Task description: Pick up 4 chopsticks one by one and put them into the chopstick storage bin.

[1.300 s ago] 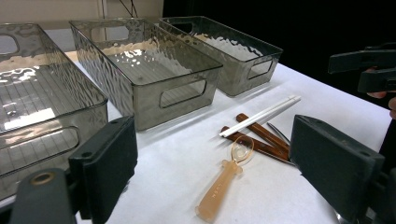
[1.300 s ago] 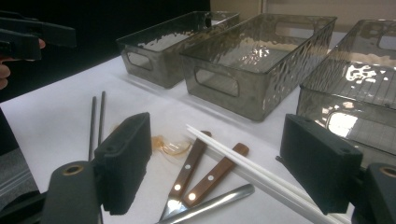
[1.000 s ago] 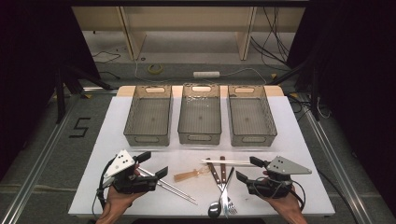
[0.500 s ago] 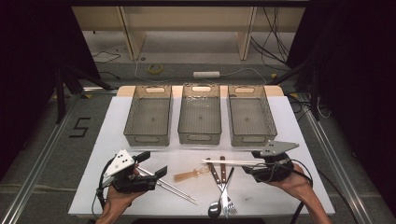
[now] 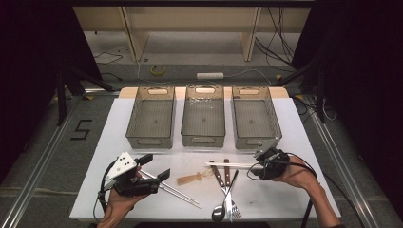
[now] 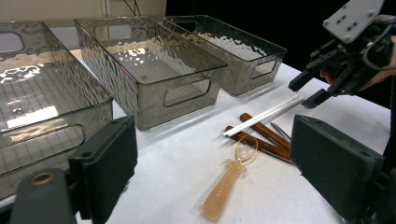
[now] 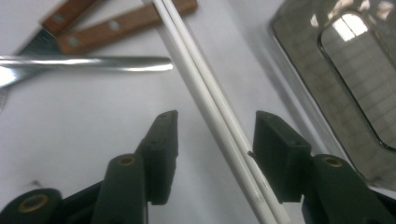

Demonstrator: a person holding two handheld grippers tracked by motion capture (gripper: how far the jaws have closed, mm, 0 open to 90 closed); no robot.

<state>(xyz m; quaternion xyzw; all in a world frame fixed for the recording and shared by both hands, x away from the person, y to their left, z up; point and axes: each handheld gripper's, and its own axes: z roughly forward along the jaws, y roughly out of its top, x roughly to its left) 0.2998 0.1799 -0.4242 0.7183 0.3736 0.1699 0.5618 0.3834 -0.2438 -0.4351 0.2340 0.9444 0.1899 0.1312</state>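
The right tongs [image 7: 212,140] have just been closing and straddle the white chopsticks [image 7: 205,93], which lie on the bench [image 5: 294,190]; one pad almost touches them, the other stands off, so no grip yet. Whether that near pad presses is hard to tell. Beyond the tips lie two wooden-handled utensils [image 7: 112,21], cut off at the picture's edge, and a grey bin [image 7: 336,79] beside them. The left tongs [image 6: 212,158] stand wide with nothing between them, an amber spoon [image 6: 231,179] just ahead.
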